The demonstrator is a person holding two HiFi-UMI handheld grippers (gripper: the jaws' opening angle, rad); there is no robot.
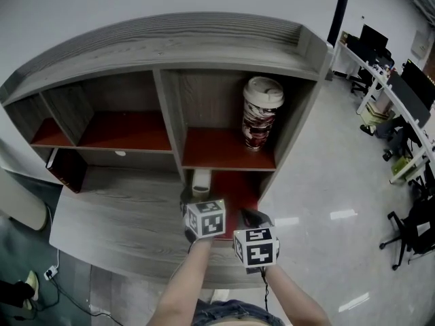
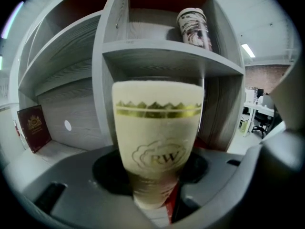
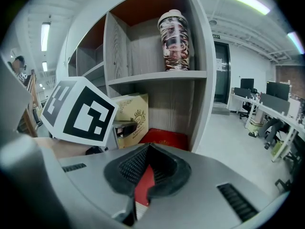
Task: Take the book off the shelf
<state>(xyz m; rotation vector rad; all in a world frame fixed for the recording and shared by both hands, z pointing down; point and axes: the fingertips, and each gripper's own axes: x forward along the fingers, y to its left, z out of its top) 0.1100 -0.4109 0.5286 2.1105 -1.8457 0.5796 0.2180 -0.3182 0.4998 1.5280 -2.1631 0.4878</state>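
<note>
A red book (image 1: 234,189) lies flat in the shelf's lower right compartment, with a cream cup (image 1: 201,180) printed in gold standing at its left end. My left gripper (image 1: 198,197) is at that cup. In the left gripper view the cup (image 2: 157,142) fills the space between the jaws, which are shut on it, and the book's red cover (image 2: 172,200) shows below. My right gripper (image 1: 250,216) is at the book's near edge. Its jaws (image 3: 143,185) are shut on the red cover and white pages, and the rest of the book (image 3: 164,138) reaches back into the compartment.
A tall printed cup (image 1: 261,114) stands on the shelf above the compartment. A dark red book (image 1: 66,170) leans at the left end of the grey desk (image 1: 122,216). Upright panels close the compartment on both sides. Office desks and chairs (image 1: 401,134) are at the right.
</note>
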